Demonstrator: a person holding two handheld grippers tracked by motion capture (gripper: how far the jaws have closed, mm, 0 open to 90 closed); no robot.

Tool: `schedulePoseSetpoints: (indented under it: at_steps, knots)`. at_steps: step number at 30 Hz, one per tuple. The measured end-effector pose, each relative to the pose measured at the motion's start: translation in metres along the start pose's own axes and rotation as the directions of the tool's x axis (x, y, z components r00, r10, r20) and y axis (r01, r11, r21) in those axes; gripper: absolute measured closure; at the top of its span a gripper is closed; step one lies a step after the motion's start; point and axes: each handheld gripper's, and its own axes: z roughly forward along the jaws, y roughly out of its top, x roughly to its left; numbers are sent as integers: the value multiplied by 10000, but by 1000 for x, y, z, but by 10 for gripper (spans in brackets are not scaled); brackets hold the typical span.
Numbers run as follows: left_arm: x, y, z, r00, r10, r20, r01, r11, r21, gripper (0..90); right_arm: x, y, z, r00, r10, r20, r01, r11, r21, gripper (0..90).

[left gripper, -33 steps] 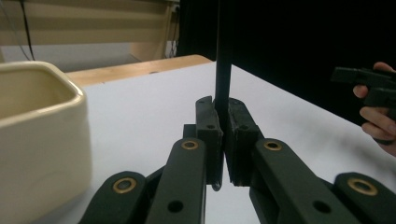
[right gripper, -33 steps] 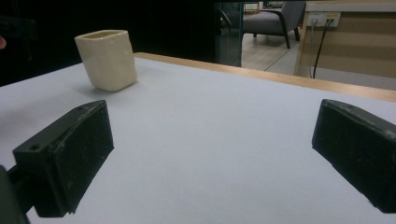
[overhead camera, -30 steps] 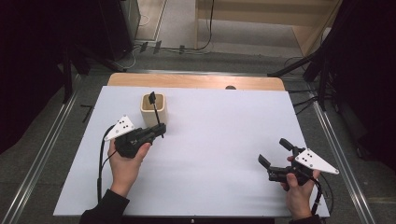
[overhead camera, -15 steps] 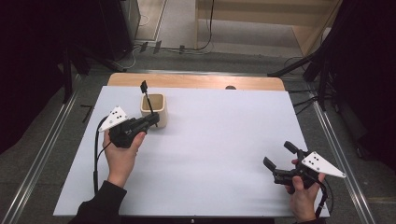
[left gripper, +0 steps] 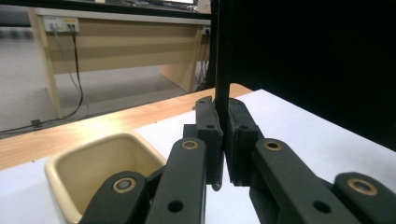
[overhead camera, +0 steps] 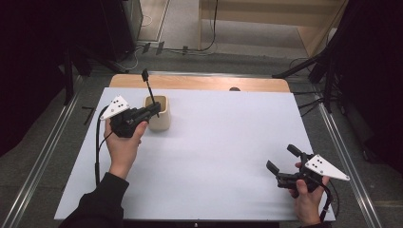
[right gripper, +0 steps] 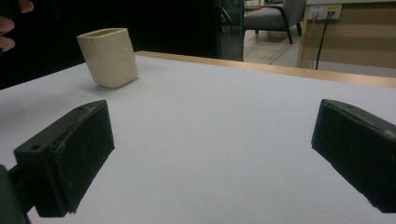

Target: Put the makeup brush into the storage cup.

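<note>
The left gripper (overhead camera: pixel 153 110) is clenching a thin black stick (overhead camera: pixel 149 90) beside the cream cup (overhead camera: pixel 158 114). The right gripper (overhead camera: pixel 283 161) is resting released on the white worktop (overhead camera: pixel 223 142).

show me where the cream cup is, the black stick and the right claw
cream cup (overhead camera: pixel 160 121), high view, on its front wall.
black stick (left gripper: pixel 223 60), left gripper view, on its shaft above the jaws.
right claw (overhead camera: pixel 283 158), high view, midway between its open fingertips.

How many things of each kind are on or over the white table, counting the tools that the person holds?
Hand-held gripper: 2, the left hand-held gripper shut on the black stick, the right hand-held gripper open
Cream cup: 1
Black stick: 1
Total: 4
</note>
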Motion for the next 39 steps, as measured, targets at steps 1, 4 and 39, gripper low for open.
schedulePoseSetpoints:
  at_steps: [1, 4, 39]
  knots:
    - [2, 1, 1, 10000, 34, -53, -34, 10000, -4, 861, 0, 0, 0, 10000, -10, -10, 10, 10000, 11, 0]
    - [6, 2, 4, 9998, 49, -167, -50, 10000, -50, 862, 0, 0, 0, 10000, -16, -17, 16, 10000, 29, 0]
    - [48, -17, 39, 9897, -510, -1335, 554, 9980, 292, 860, 0, -1, 3, 10000, 13, -81, -12, 9999, 112, 2]
